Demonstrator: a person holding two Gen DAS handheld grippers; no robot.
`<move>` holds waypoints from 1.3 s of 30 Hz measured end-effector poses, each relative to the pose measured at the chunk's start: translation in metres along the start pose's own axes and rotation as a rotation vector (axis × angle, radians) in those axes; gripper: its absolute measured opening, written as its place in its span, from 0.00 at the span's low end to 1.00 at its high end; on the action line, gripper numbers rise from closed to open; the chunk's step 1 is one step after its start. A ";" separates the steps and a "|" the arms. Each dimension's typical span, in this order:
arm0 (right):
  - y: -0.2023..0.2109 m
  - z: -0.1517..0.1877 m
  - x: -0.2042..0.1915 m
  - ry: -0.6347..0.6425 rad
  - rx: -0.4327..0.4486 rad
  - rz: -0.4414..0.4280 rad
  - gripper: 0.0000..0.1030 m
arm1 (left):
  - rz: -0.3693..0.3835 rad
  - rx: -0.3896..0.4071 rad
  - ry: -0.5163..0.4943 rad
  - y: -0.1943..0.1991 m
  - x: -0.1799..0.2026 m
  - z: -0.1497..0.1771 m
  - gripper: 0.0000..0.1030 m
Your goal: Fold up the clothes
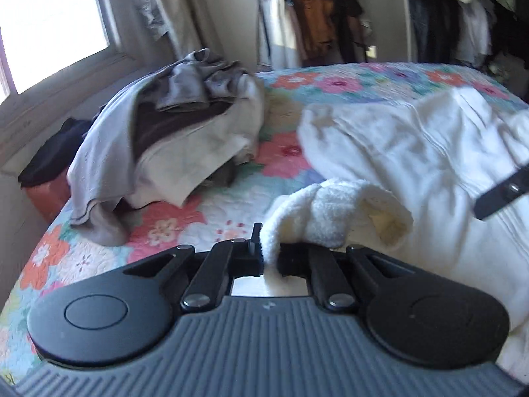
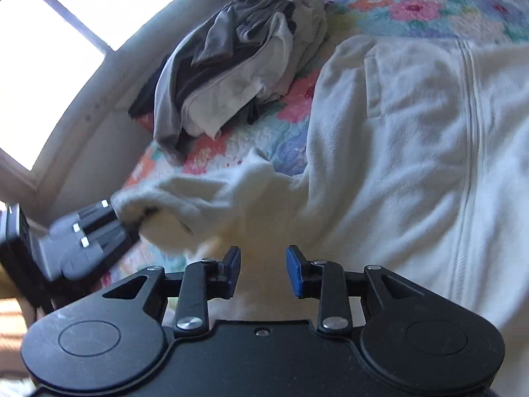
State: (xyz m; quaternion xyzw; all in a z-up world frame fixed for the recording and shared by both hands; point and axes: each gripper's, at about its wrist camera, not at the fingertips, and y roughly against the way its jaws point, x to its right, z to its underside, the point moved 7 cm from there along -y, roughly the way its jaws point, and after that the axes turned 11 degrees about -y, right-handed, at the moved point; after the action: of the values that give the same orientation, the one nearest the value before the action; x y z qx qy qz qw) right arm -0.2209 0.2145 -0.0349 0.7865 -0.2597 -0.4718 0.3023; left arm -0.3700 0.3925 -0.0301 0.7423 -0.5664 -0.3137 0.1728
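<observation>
Left gripper [image 1: 269, 258] clamps white fleece sleeve [image 1: 330, 211]; right gripper [image 2: 263, 271] gapes empty.

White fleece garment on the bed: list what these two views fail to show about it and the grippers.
- White fleece garment: cut off by the right edge in both views, so its type is unclear.
- Right gripper: jaws apart; whether the pads touch the fleece is hidden from its own view.
- Left gripper: pinched fleece covers its fingertips in the left wrist view.
- Clothes pile: blurred, items uncountable.
</observation>
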 end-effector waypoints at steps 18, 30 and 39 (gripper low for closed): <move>0.162 0.031 0.056 0.114 -0.261 0.616 0.34 | -0.503 -0.110 0.402 0.027 -0.238 0.087 0.06; 0.203 0.093 0.168 -0.268 0.140 0.507 0.34 | -0.254 -0.377 0.415 -0.022 -0.142 0.093 0.21; 0.176 0.141 0.219 -0.434 0.229 0.284 0.49 | 0.056 -0.175 0.147 0.022 0.057 -0.006 0.55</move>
State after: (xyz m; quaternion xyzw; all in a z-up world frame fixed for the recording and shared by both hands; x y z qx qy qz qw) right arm -0.2773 -0.0900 -0.0882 0.6519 -0.4777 -0.5496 0.2116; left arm -0.3727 0.3309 -0.0276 0.7292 -0.5433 -0.3015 0.2868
